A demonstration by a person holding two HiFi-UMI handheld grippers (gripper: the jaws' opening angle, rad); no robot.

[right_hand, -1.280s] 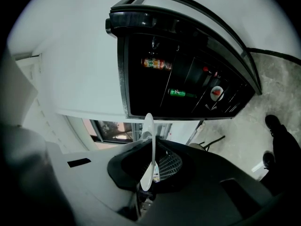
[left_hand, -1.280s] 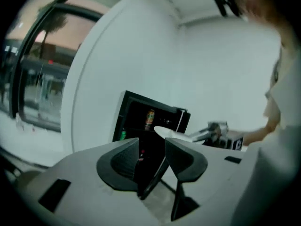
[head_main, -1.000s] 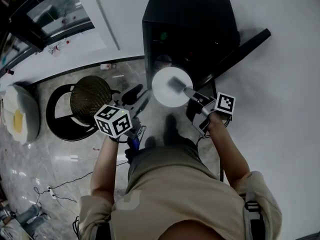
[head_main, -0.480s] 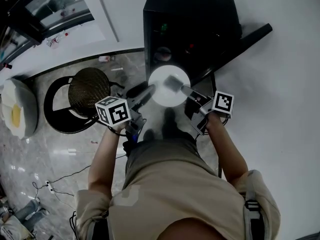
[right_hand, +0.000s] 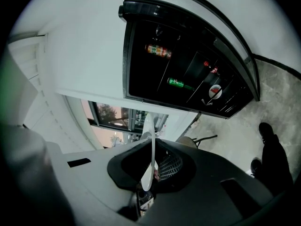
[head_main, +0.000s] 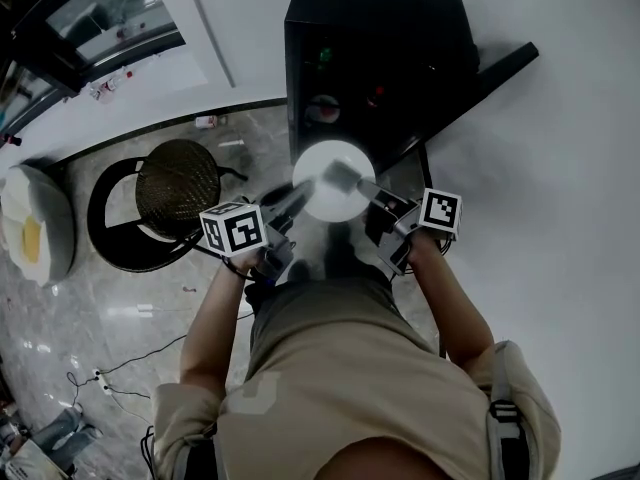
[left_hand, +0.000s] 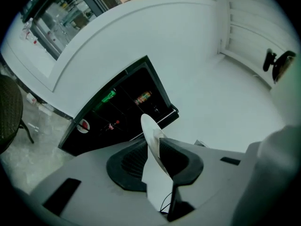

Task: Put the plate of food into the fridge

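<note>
1. White, glossy and round, the plate [head_main: 330, 204] hangs in the air just in front of the open fridge [head_main: 380, 28]. It is still outside the fridge and is held at two opposite rims.
2. Orientation: the face points up and sits roughly level. The head view shows a full disc, equal across every way. The line from grip to grip runs left to right across the fridge mouth. Both gripper views catch the plate edge-on as a thin, slightly dished sliver.
3. Glare washes out the top face, so what lies on it cannot be made out.
4. Left gripper [left_hand: 151, 142]: the jaws have just been closing. The plate's left rim sits between the dark ribbed pads, which press on it.
5. Right gripper [right_hand: 151, 145]: clenched on the right rim, with the pads nearly together.
6. Fridge: black and boxy, dark inside. The door [head_main: 500, 73] is swung open to the right. The shelves hold a green can [right_hand: 178, 83] and a bottle [right_hand: 157, 51] lying on its side.
7. Floor [head_main: 130, 308]: grey polished stone. A round woven stool [head_main: 178, 188] stands left of the fridge.
</note>
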